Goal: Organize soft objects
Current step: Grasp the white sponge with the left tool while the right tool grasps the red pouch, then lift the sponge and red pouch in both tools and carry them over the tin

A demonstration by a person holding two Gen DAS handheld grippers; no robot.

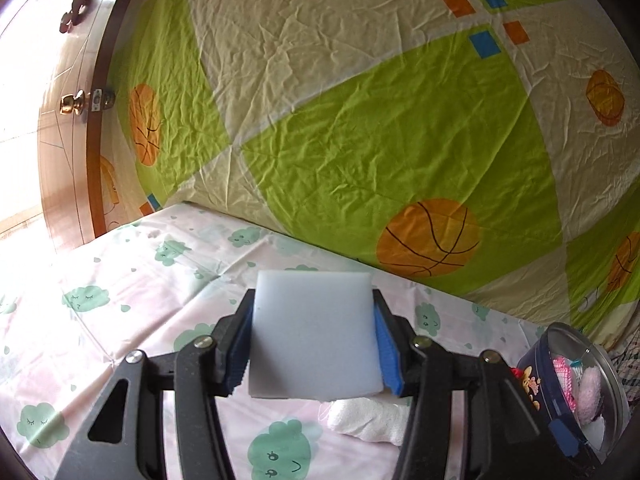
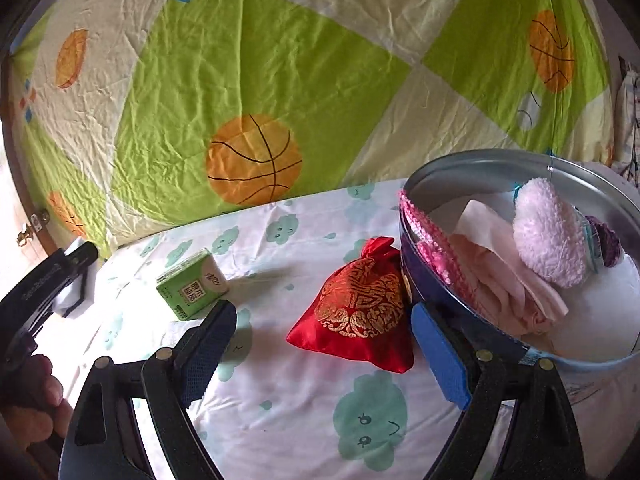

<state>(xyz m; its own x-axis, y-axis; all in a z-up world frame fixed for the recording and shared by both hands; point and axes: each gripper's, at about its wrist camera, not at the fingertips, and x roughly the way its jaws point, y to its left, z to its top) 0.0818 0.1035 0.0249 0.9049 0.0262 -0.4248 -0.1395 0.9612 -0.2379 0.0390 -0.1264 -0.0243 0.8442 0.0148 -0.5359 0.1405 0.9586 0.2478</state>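
My left gripper (image 1: 314, 340) is shut on a white foam sponge (image 1: 314, 332) and holds it above the bed; it also shows at the far left of the right wrist view (image 2: 76, 276). A white cloth (image 1: 368, 420) lies under it. My right gripper (image 2: 324, 344) is open and empty, its jaws either side of a red satin pouch (image 2: 360, 308) with gold print that lies on the sheet. A green tissue pack (image 2: 192, 284) lies to the left. A round blue tin (image 2: 420, 280) at the right holds pink cloths (image 2: 504, 272) and a fluffy pink puff (image 2: 548, 232); the tin also shows in the left wrist view (image 1: 540, 380).
A white sheet with green clouds (image 2: 280, 400) covers the bed. A green and cream quilt with basketballs (image 2: 240, 80) rises behind it. A wooden door with a brass knob (image 1: 76, 104) stands at the left.
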